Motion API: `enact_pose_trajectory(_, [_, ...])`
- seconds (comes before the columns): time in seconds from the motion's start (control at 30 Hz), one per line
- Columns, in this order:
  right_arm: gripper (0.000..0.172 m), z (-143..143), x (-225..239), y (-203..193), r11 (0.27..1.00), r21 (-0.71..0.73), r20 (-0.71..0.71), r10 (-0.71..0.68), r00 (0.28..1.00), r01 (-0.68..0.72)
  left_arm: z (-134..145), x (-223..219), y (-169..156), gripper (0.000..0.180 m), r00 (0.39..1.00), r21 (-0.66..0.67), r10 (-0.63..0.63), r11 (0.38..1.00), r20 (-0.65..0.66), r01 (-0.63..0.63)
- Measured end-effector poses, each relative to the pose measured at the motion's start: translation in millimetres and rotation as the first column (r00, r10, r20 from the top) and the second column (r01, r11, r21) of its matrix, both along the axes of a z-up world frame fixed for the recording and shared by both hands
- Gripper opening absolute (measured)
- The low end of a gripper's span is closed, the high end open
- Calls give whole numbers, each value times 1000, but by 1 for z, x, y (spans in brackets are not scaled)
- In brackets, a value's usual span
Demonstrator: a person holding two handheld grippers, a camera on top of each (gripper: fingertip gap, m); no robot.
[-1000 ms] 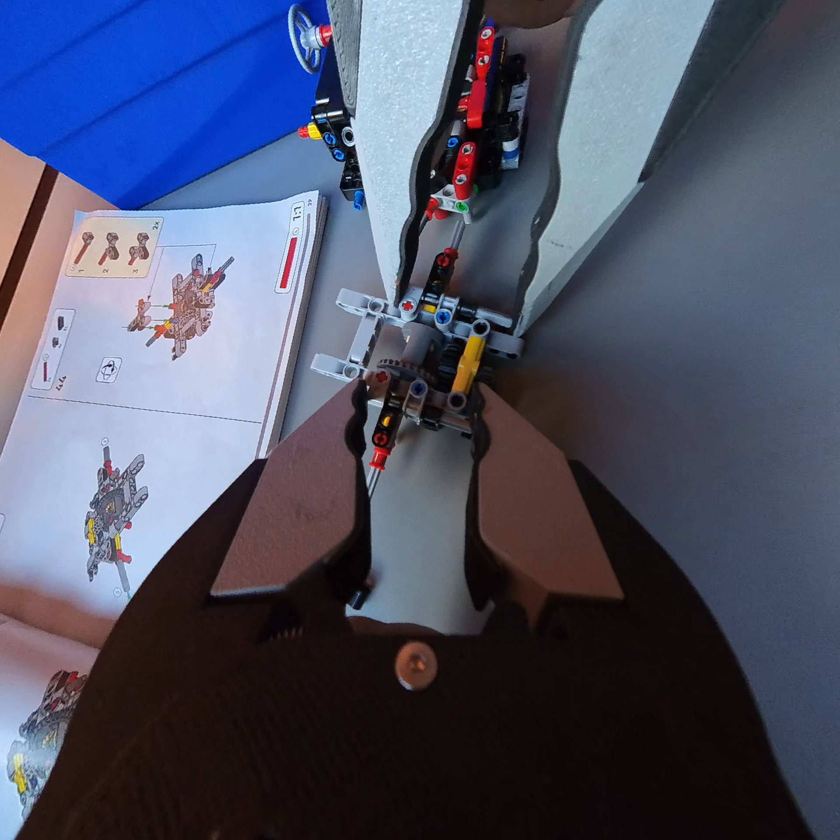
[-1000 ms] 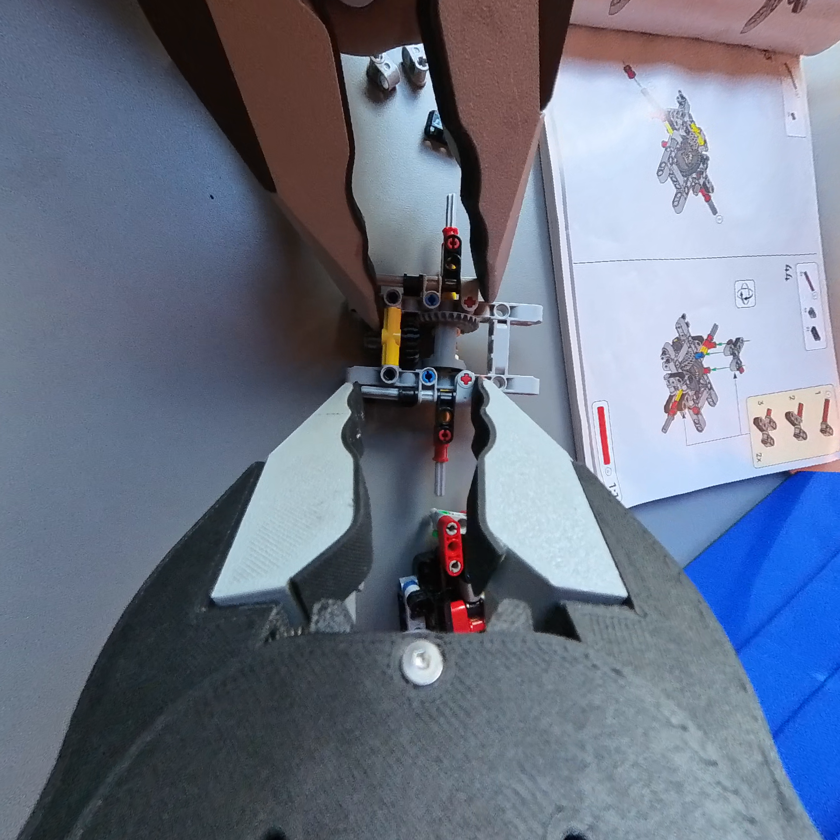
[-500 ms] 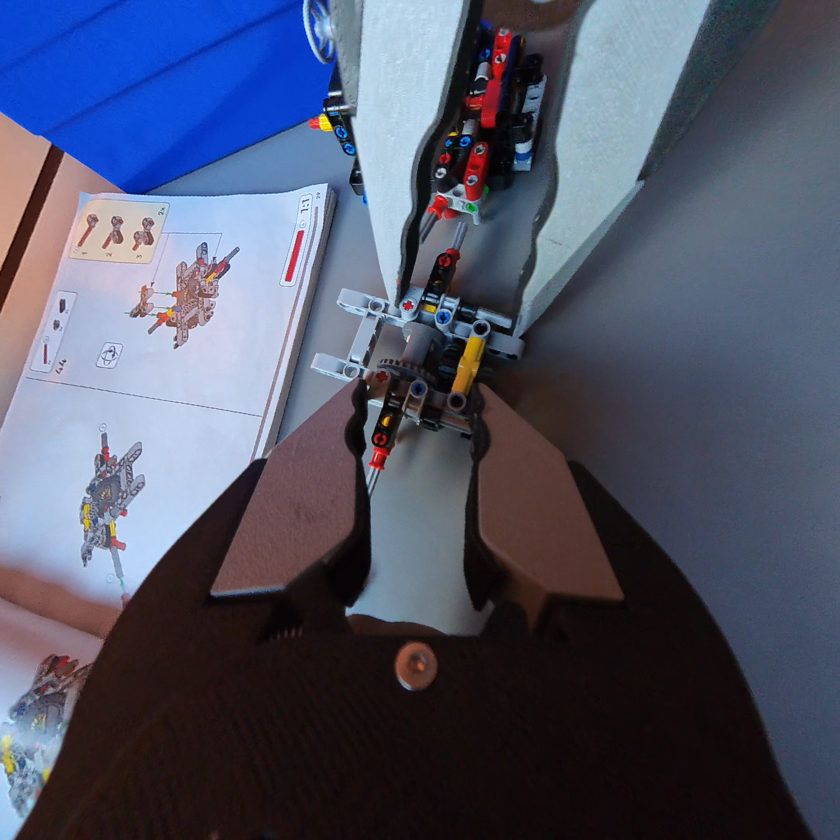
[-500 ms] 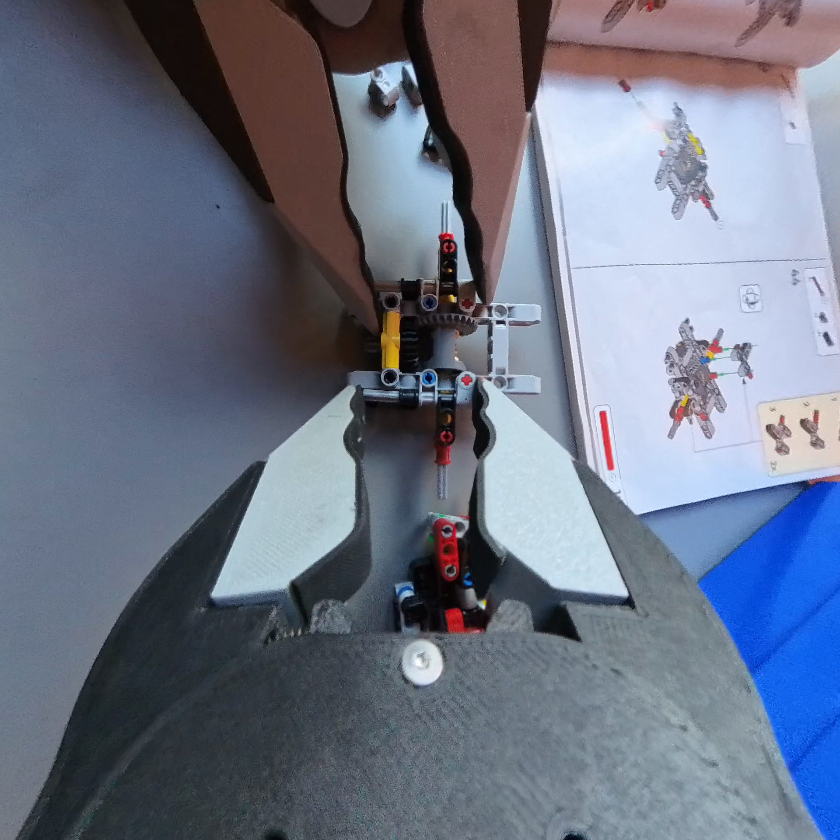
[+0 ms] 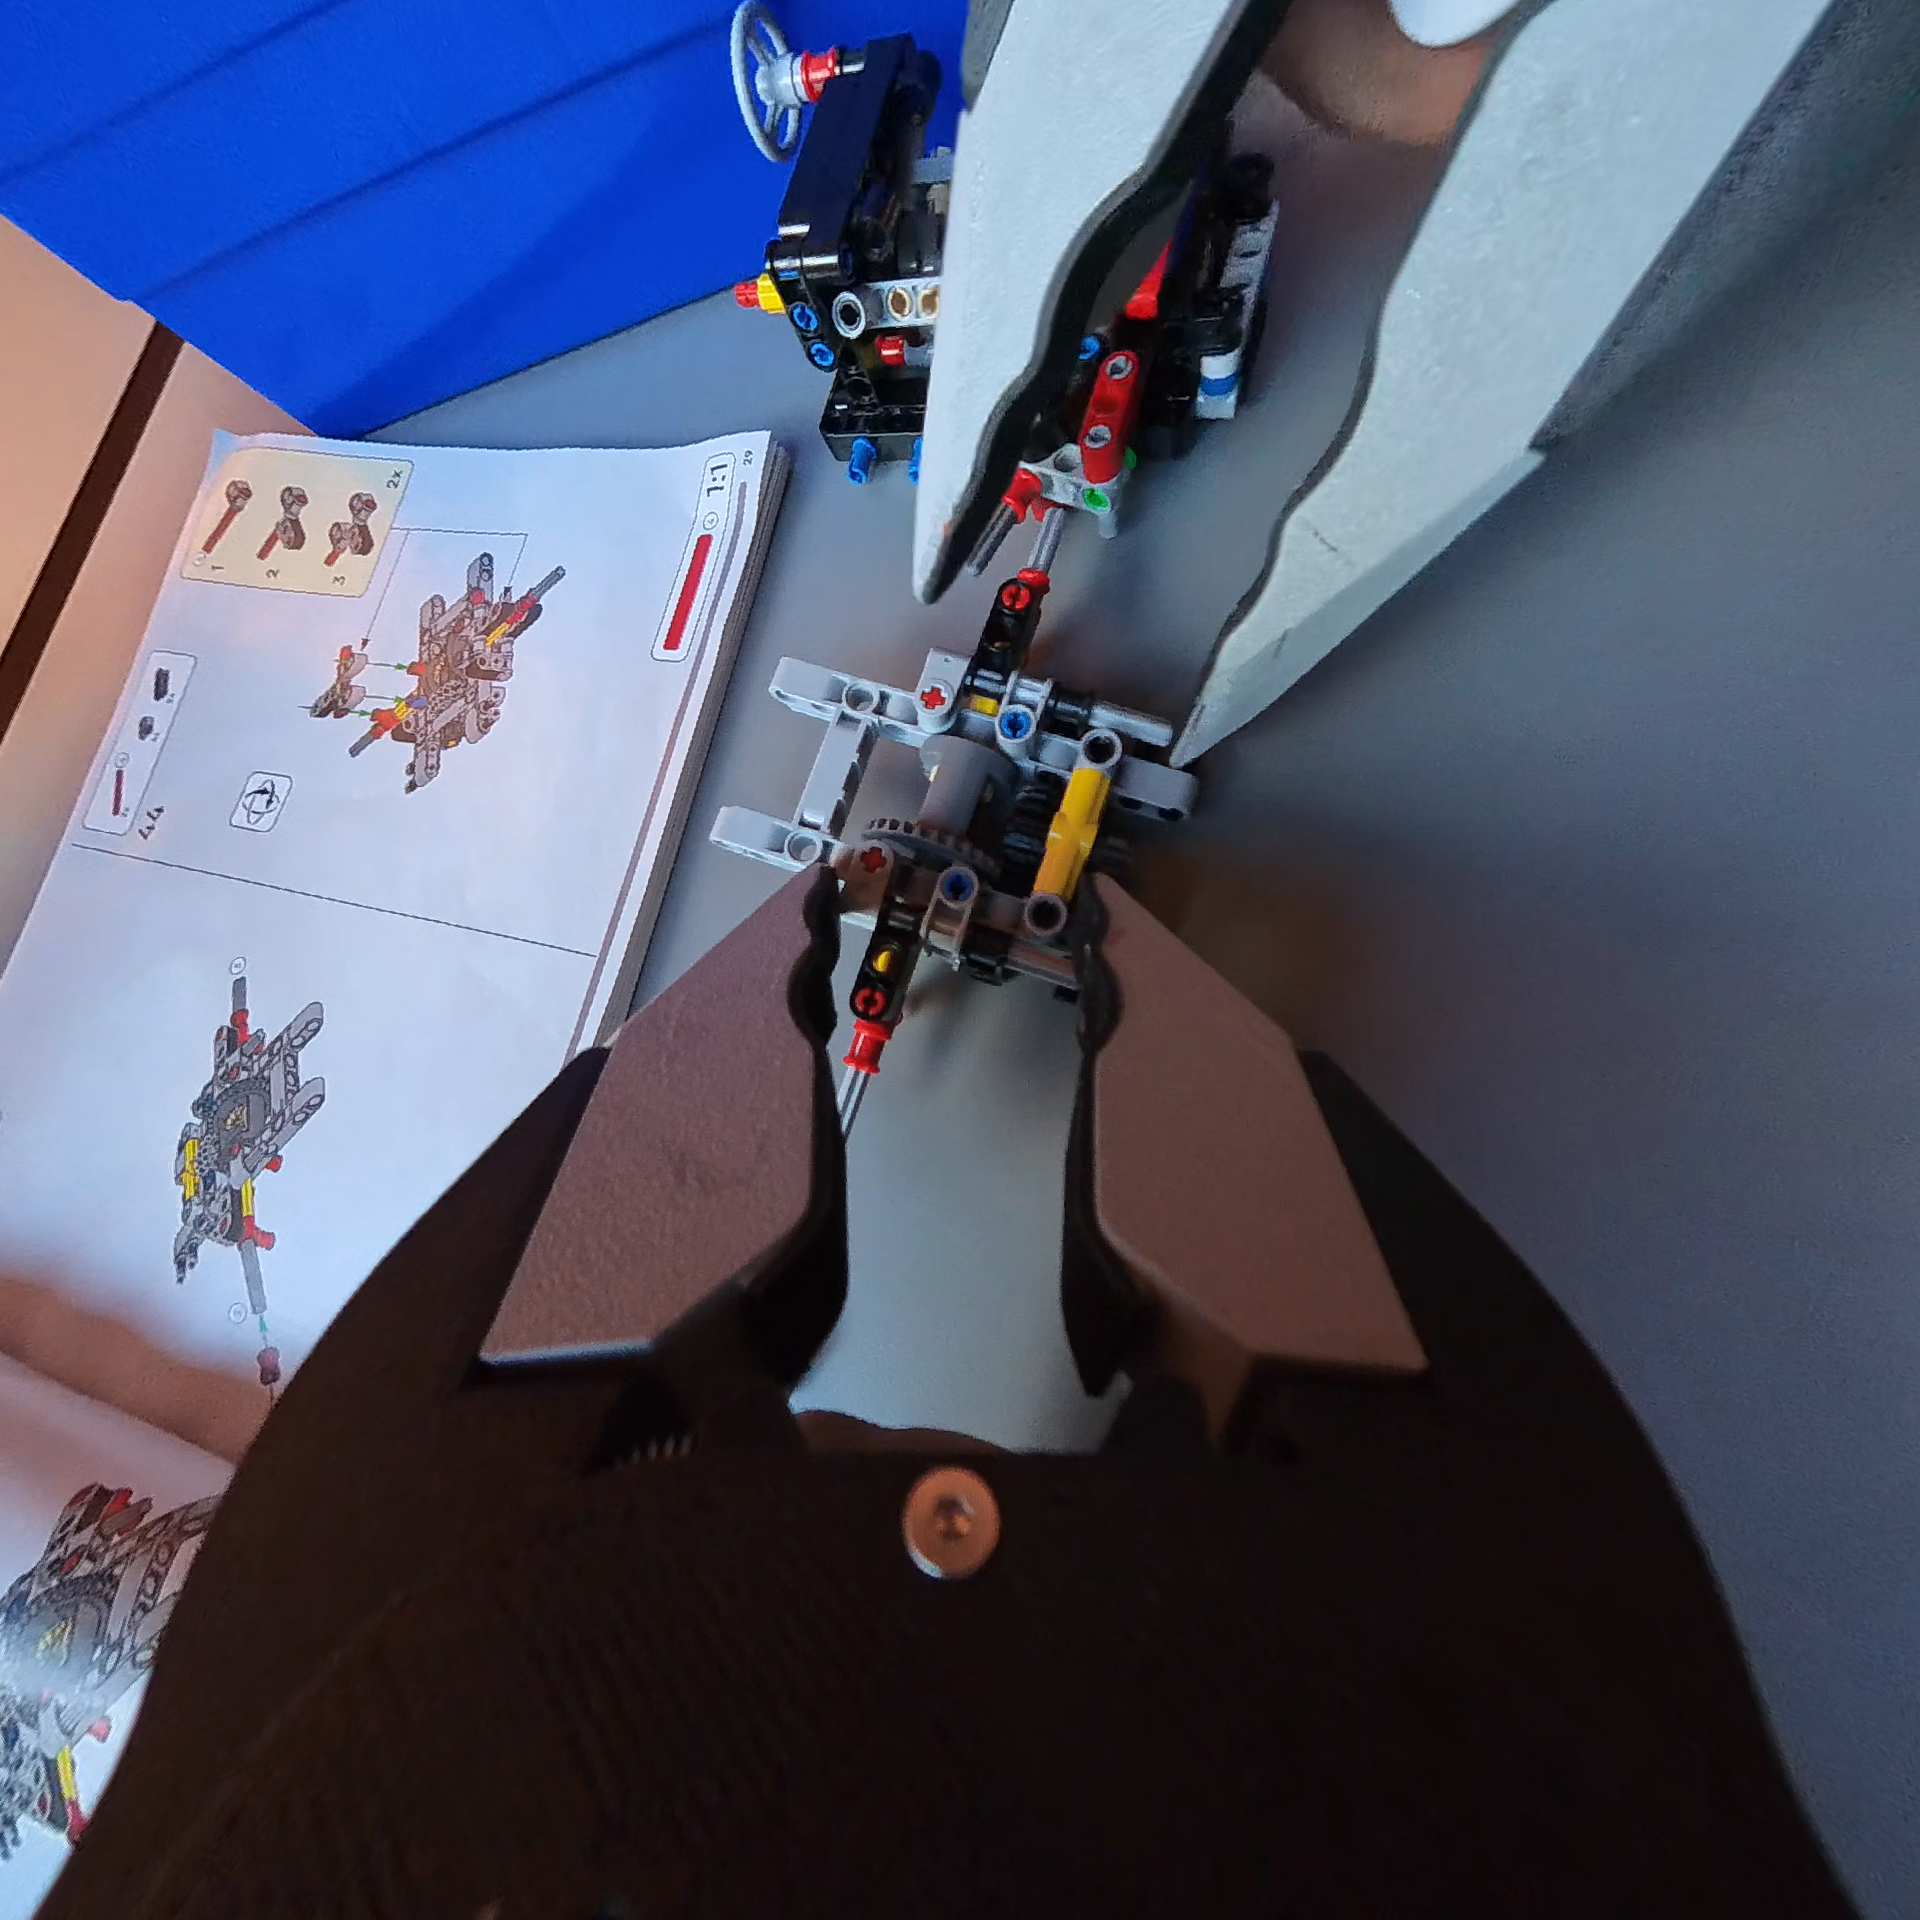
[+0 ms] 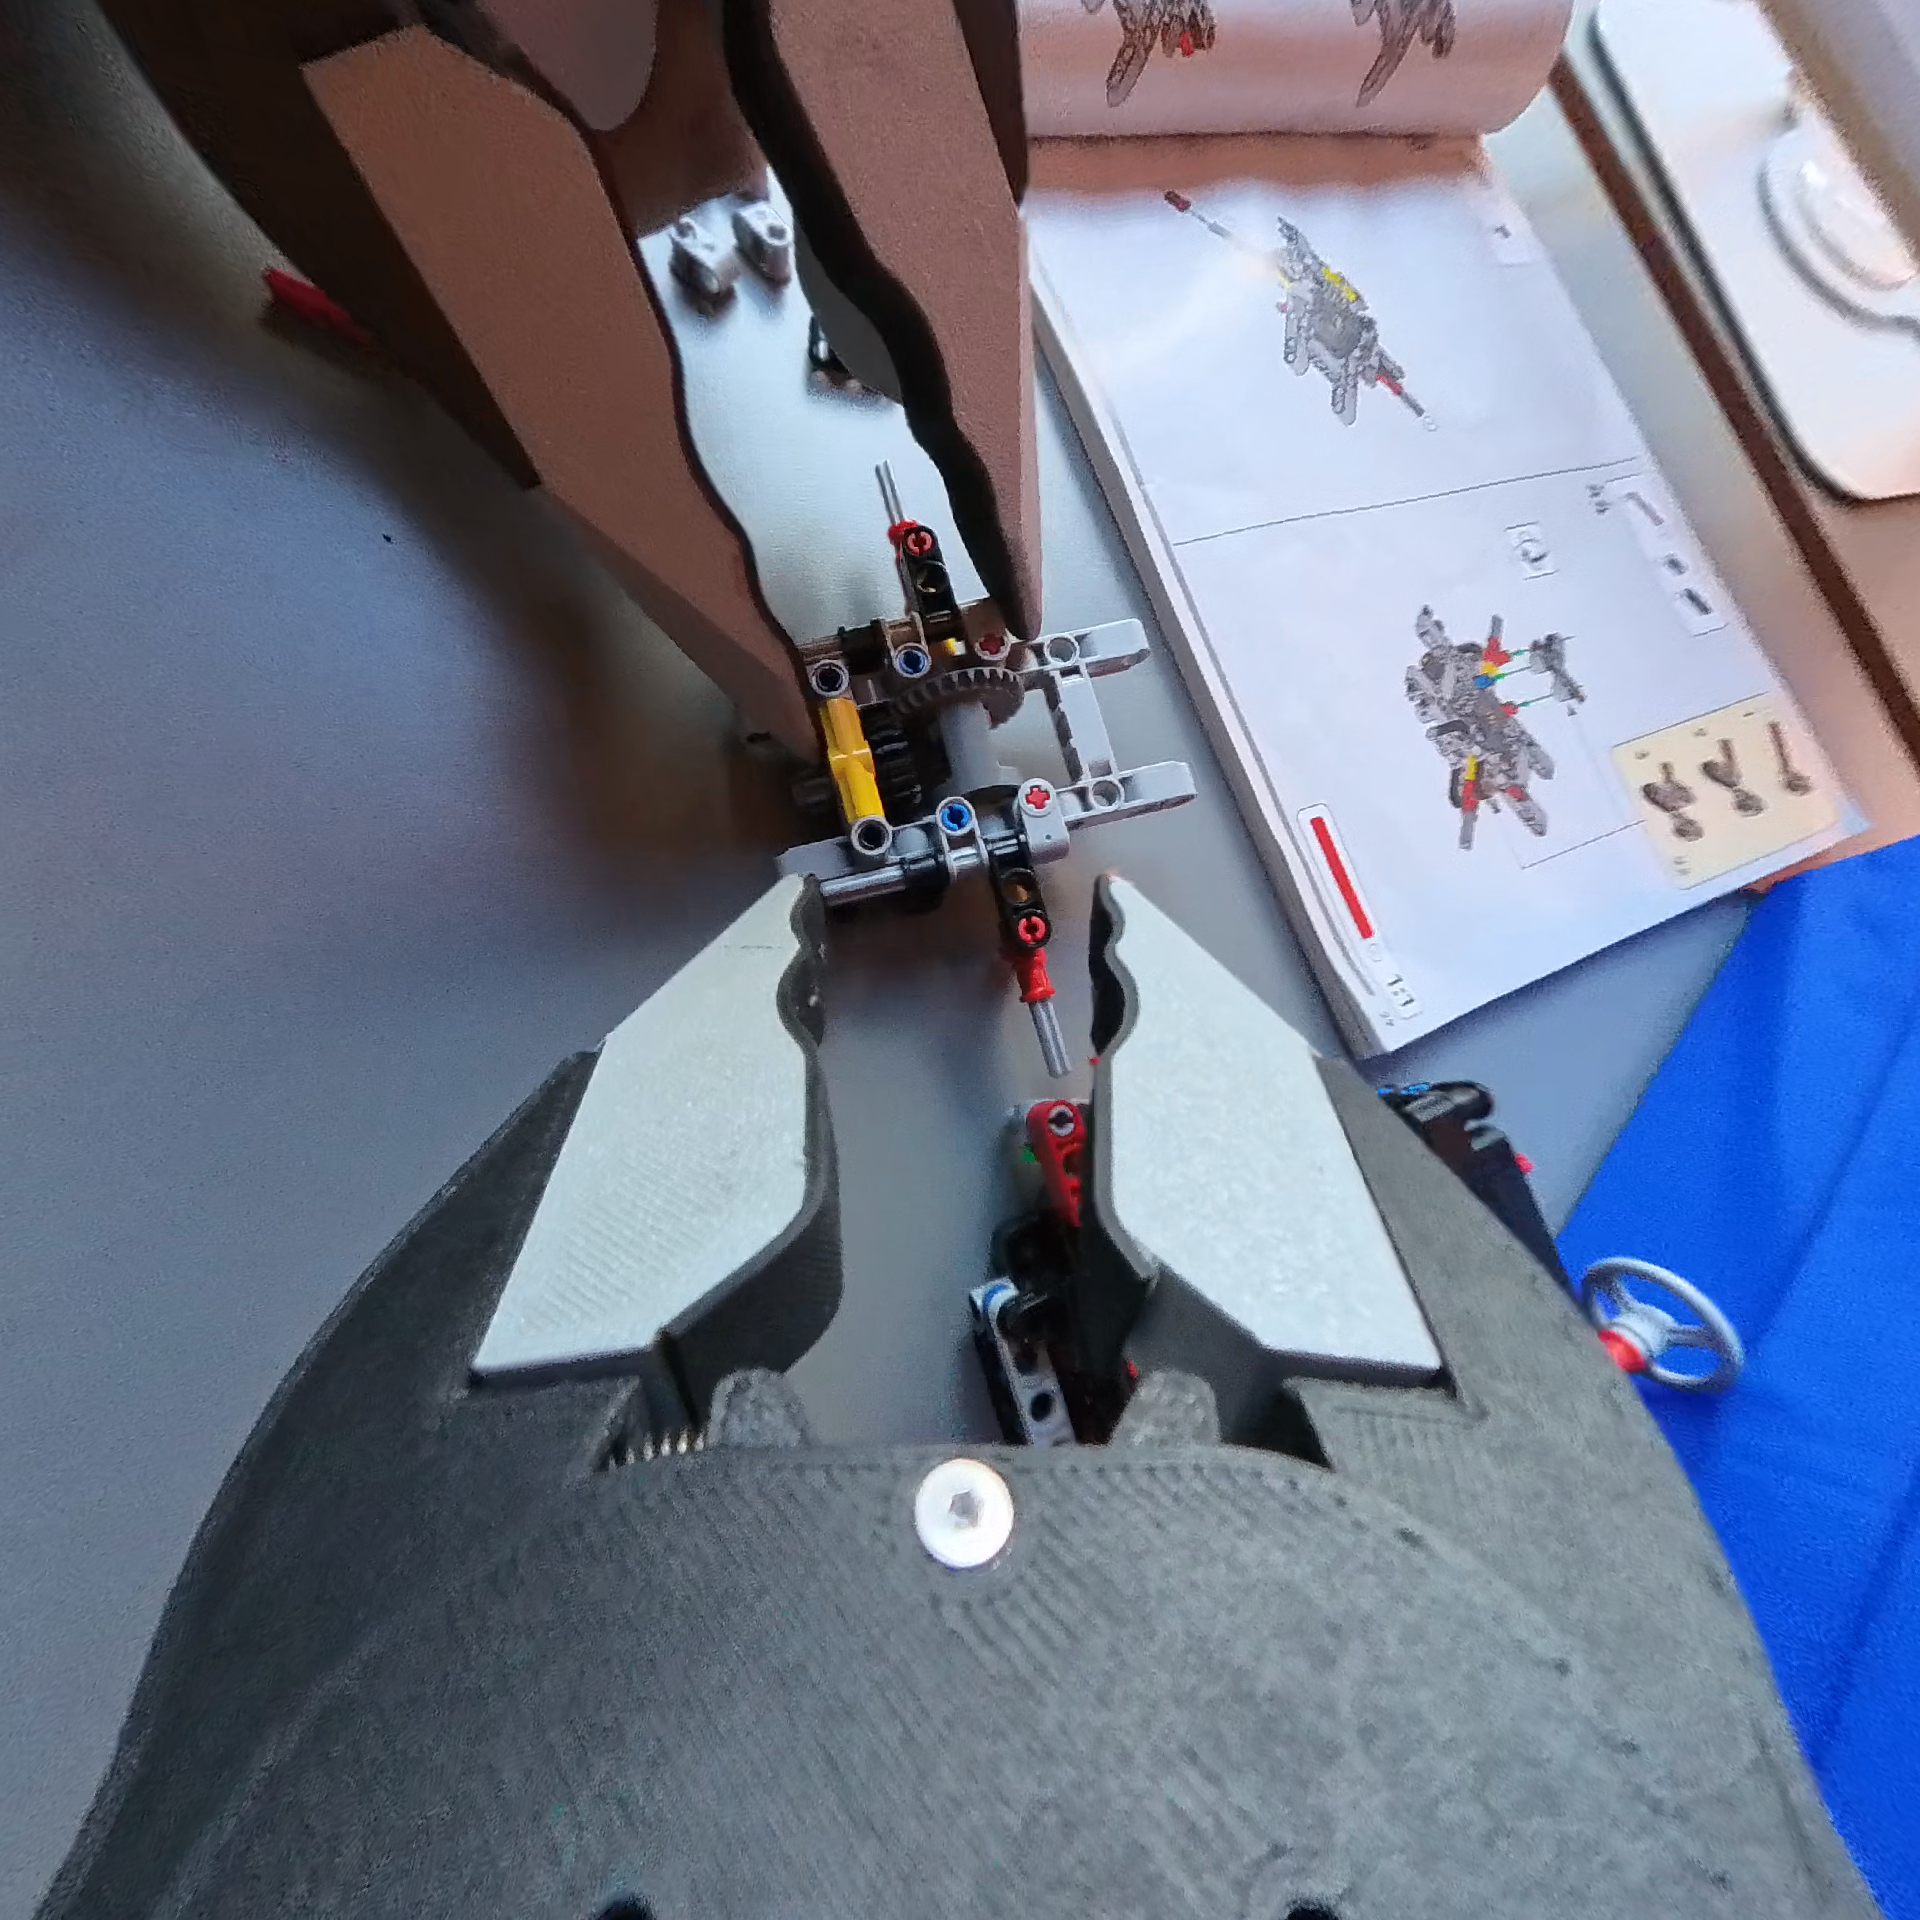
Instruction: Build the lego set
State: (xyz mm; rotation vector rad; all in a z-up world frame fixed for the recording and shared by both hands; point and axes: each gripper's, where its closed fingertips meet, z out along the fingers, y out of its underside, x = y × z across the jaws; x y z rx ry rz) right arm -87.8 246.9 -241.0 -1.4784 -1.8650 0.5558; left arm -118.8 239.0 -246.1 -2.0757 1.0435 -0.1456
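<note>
Grey plastic brick frame with gears and a yellow piece (image 5: 977, 790) sits on the grey counter (image 5: 1558, 935). The brown left claw (image 5: 961, 914) pinches its near end. The grey right claw (image 6: 951, 894) stands open, one tip touching the far bar. The frame looks light, stiff and easy to snap apart; the side bars seem the best hold. A paper booklet (image 5: 364, 779) lies beside it.

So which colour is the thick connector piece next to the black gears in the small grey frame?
Yellow: the connector shows best in the left wrist view, beside the black gears.
</note>
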Motion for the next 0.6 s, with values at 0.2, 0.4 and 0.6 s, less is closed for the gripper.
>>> enact_pose_trajectory(0.2, [44, 0, -3, -3, 999, 1, -25, 34, 999, -34, 0, 0, 0, 44, 1000, -3, 0, 1000, 4, 0])
enact_pose_trajectory(0.4, [45, -1, -5, -3, 999, -8, -13, 51, 999, -52, 0, 0, 0, 44, 1000, 2, 2, 1000, -11, -2])
enact_pose_trajectory(0.6, [45, -1, -6, -5, 996, 19, -28, 88, 996, -88, 13, 6, -10, 47, 994, -27, -108, 994, 1, 108])
